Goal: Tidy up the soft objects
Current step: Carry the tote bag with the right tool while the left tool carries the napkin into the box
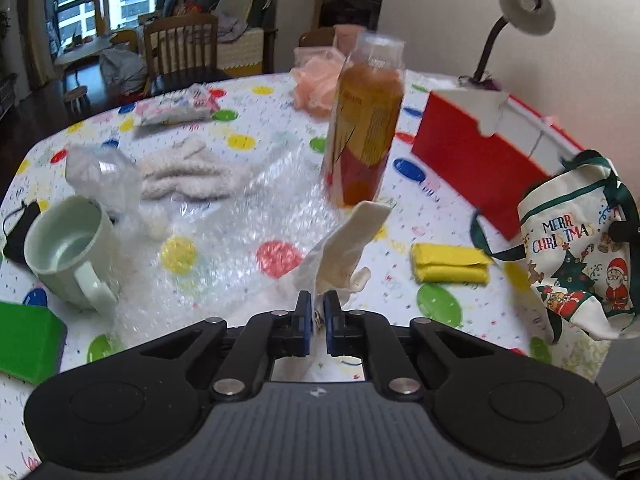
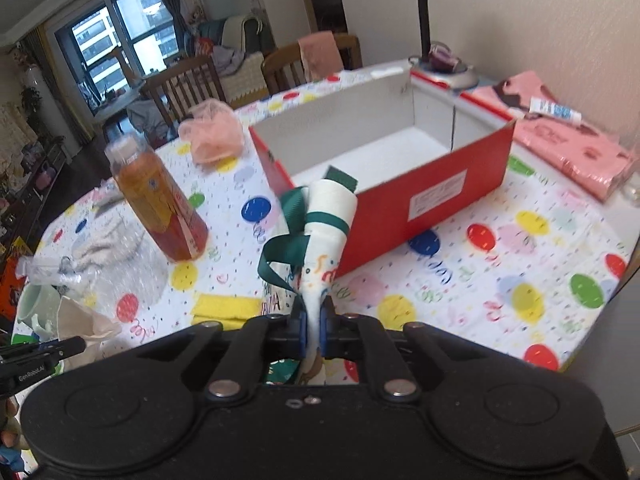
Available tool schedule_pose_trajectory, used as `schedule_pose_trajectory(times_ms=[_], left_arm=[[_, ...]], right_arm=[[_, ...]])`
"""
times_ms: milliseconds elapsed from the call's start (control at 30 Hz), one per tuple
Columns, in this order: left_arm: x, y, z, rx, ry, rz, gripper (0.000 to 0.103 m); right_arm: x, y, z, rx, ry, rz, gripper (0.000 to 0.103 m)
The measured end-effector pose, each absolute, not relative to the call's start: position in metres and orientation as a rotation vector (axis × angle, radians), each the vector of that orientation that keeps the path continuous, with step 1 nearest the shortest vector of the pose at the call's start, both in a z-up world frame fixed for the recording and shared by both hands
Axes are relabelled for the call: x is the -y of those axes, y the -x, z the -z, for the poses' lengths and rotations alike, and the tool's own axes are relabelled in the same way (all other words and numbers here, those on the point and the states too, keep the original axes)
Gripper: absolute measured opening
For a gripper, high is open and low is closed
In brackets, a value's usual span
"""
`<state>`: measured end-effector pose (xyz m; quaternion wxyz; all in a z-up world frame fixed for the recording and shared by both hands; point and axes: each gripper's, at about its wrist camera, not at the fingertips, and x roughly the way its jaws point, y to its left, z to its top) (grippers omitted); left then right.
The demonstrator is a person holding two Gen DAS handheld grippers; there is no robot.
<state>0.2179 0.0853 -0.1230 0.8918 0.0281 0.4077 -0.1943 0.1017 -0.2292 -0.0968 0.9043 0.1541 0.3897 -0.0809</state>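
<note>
**Both tongs clamped on cloth above the spotted table**

The left gripper (image 1: 317, 312) has its blue pads drawn in close on a cream cloth (image 1: 344, 248), which rises between them and folds away forward and to the right. The right gripper (image 2: 314, 326) is likewise pinched nearly closed on the Christmas bag (image 2: 324, 248), a white fabric pouch with green ribbon handles; the bag stands up from the pads and its rolled top reaches the near corner of the red box (image 2: 400, 184).

Ahead of the left gripper lies a sheet of bubble wrap (image 1: 240, 232), and past that stands an orange drink bottle (image 1: 366, 128), blurred. Just right of the pads a folded yellow cloth (image 1: 450, 266) lies flat on the tablecloth (image 1: 440, 208). Farther right hangs the Christmas bag (image 1: 576, 256), with the red box (image 1: 476, 160) behind it. To the left sit a pale green mug (image 1: 68, 244), a green block (image 1: 28, 340) at the edge, and a fuzzy cream item (image 1: 188, 172) farther out. A pink mesh puff (image 1: 316, 84) lies at the far side.

From the right gripper, the red box opens directly ahead, its white inside showing. The bottle (image 2: 160, 208) stands ahead left, the pink puff (image 2: 212, 132) beyond it, and a pink package (image 2: 568, 136) far right.
</note>
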Motion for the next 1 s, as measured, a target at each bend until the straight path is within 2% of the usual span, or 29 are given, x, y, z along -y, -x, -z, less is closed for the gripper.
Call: schedule_pose_trajectory(times_ms=[433,733,1000], left_arm=[[-0.074,-0.22,0.055,-0.769,-0.019,0.548,0.007],[-0.03,-0.235,0.027,-0.743,-0.015,0.611,0.007],[0.028,-0.253,0.003,-0.736,-0.028,0.589,0.007]], right_arm=[[0.244,-0.093,0.039,-0.7,-0.297,0.156,0.005],[0.273,-0.114,0.004,-0.645,-0.276,0.136,0.005],[0.321,-0.147,-0.002,-0.63,-0.262,0.083,0.005]])
